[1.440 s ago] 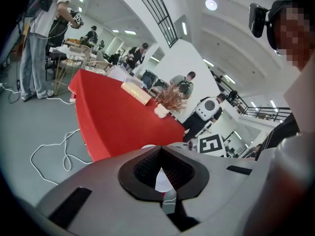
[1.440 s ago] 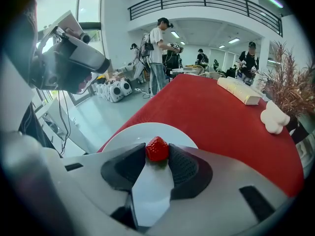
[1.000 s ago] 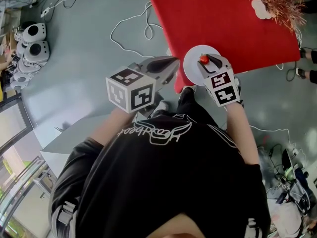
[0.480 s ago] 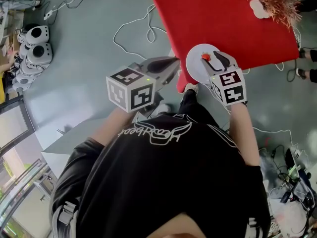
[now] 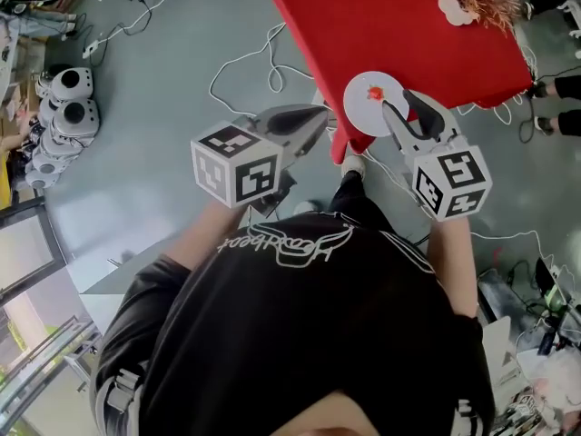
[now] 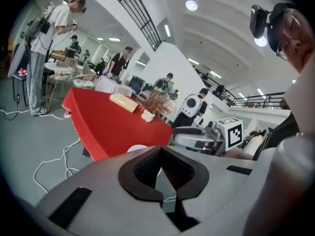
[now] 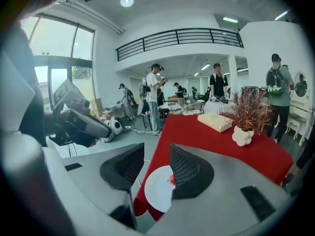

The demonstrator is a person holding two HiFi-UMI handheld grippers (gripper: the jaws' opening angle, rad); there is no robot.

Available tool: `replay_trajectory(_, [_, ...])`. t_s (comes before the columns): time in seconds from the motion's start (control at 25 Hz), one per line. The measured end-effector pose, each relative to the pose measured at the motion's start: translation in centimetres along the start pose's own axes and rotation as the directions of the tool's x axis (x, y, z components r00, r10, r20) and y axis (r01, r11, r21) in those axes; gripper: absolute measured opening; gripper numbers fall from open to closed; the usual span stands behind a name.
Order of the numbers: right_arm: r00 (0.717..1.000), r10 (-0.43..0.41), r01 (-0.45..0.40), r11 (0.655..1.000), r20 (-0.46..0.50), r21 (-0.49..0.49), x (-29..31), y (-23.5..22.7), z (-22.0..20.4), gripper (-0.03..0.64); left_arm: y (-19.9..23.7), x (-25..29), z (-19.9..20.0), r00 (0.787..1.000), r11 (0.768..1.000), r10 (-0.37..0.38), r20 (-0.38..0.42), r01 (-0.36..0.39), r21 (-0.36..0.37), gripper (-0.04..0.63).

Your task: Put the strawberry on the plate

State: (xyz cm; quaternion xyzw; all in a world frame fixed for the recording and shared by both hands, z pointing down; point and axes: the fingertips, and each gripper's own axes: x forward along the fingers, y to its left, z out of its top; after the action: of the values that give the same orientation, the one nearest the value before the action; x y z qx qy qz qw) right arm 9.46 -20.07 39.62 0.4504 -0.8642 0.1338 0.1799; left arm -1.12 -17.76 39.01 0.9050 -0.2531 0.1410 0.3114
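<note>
The right gripper [image 5: 399, 107] stands wide: its jaws have just been opening and nothing is between them. Through the gap its own view shows the white plate [image 5: 356, 114]. In the head view its tips lie at about 4 o'clock of the plate. The strawberry [image 5: 375, 93] rests on the plate, a little toward 12 o'clock from the middle, apart from both jaws. The left gripper [image 5: 318, 116] is closed on nothing, at 9 o'clock of the plate and off the red table [image 5: 390, 25].

The plate sits right at the table's near corner. I judge that a low or sideways pull-back of the right gripper could clip its rim and tip it off. A jolt could also roll the berry.

The strawberry shows too small to tell its long axis or where its tip points.
</note>
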Motion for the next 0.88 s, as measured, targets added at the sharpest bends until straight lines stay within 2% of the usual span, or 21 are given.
replay_trajectory(0.32, [0.987, -0.031, 0.027, 0.999, 0.159, 0.027, -7.6, 6.8, 3.3, 0.037, -5.2, -5.3, 0.3, 0.993, 0.990, -0.108, 0.046, 0.103, 0.091, 0.007])
replay_trajectory(0.48, [0.987, -0.003, -0.008, 0.998, 0.159, 0.070, -10.5, 10.9, 2.1, 0.017, -8.0, -7.7, -0.9, 0.987, 0.980, -0.154, 0.043, 0.147, 0.134, 0.006])
replay_trajectory(0.6, [0.987, -0.014, 0.000, 0.996, 0.157, 0.089, -11.8, 12.8, 0.9, 0.011, -9.9, -8.6, -1.4, 0.979, 0.963, -0.199, 0.030, 0.190, 0.193, 0.006])
replay_trajectory(0.88, [0.986, -0.047, 0.028, 0.992, 0.157, 0.124, -13.6, 15.4, -1.3, 0.009, -11.7, -9.7, -3.9, 0.981, 0.945, -0.192, -0.010, 0.188, 0.268, 0.006])
